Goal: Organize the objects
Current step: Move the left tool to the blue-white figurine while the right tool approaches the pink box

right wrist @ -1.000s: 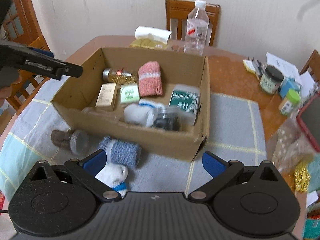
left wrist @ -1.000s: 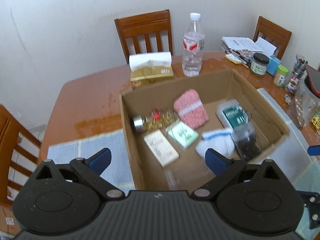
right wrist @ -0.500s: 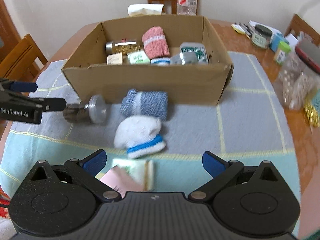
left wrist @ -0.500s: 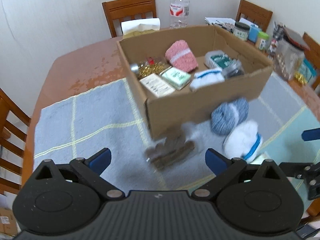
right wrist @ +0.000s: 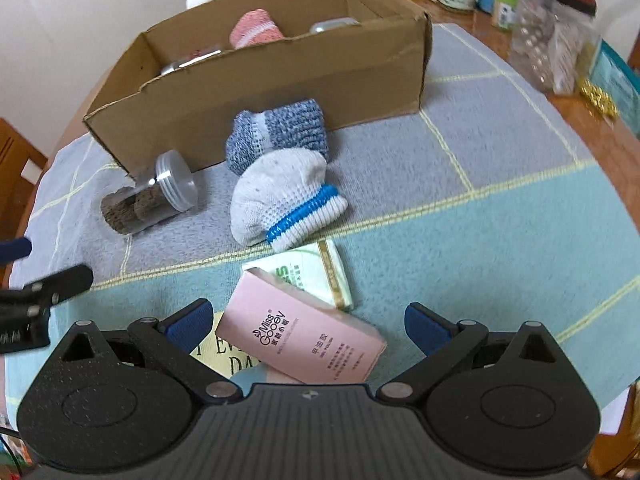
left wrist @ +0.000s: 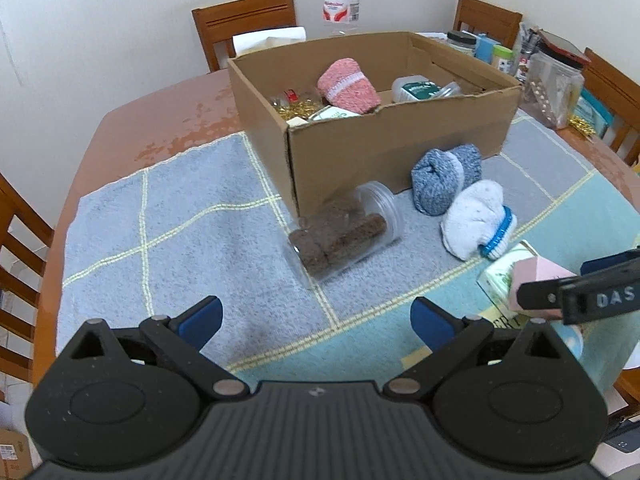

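A cardboard box (left wrist: 400,136) (right wrist: 280,76) holds a pink sock (left wrist: 347,87), a gold-filled jar and small packs. In front of it on the mat lie a clear jar of brown sticks (left wrist: 340,236) (right wrist: 148,200), a blue-grey sock (left wrist: 444,180) (right wrist: 280,130), a white sock with a blue band (left wrist: 476,224) (right wrist: 280,196), a green pack (right wrist: 316,272) and a pink box (right wrist: 300,336). My left gripper (left wrist: 316,316) is open and empty, short of the jar. My right gripper (right wrist: 306,320) is open, with the pink box between its fingers, untouched.
A checked grey and teal mat (left wrist: 180,232) covers the wooden table (left wrist: 160,116). Jars, a water bottle (left wrist: 340,0), a tissue box and papers stand behind and right of the box. Chairs ring the table. A clear container (right wrist: 552,40) stands at the right.
Both grippers have pulled back and down from above the box to low over the mat's near side. The pink box and green pack have come in under the right gripper.
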The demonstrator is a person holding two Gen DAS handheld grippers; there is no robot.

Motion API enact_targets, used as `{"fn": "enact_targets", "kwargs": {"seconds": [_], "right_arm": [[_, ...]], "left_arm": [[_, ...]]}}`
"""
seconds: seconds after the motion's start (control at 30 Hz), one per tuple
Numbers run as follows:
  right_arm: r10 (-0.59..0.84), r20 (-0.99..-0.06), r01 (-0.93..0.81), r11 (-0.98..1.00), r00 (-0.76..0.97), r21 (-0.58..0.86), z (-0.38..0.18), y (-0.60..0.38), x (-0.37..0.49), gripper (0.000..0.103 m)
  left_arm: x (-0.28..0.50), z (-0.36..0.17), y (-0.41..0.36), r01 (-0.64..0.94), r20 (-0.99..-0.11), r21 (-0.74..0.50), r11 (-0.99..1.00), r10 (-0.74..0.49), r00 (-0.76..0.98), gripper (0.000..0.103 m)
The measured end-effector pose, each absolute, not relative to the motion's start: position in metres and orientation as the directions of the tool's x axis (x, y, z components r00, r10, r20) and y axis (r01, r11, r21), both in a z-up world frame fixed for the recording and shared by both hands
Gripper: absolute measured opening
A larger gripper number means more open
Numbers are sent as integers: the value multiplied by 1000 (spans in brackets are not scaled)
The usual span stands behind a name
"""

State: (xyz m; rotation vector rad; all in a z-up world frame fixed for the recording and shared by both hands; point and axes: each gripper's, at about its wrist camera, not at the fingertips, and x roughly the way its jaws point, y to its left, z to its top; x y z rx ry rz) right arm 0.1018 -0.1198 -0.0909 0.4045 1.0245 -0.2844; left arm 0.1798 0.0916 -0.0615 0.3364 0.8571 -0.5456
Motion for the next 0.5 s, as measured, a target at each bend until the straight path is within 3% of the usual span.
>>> {"fn": "enact_targets", "kwargs": {"seconds": [0.5], "right_arm": [[-93,-905,475,870,416,129,-111,-142,83,103]], "left_arm": [[168,-74,88,576,-809,20,817,-325,489,100]]}}
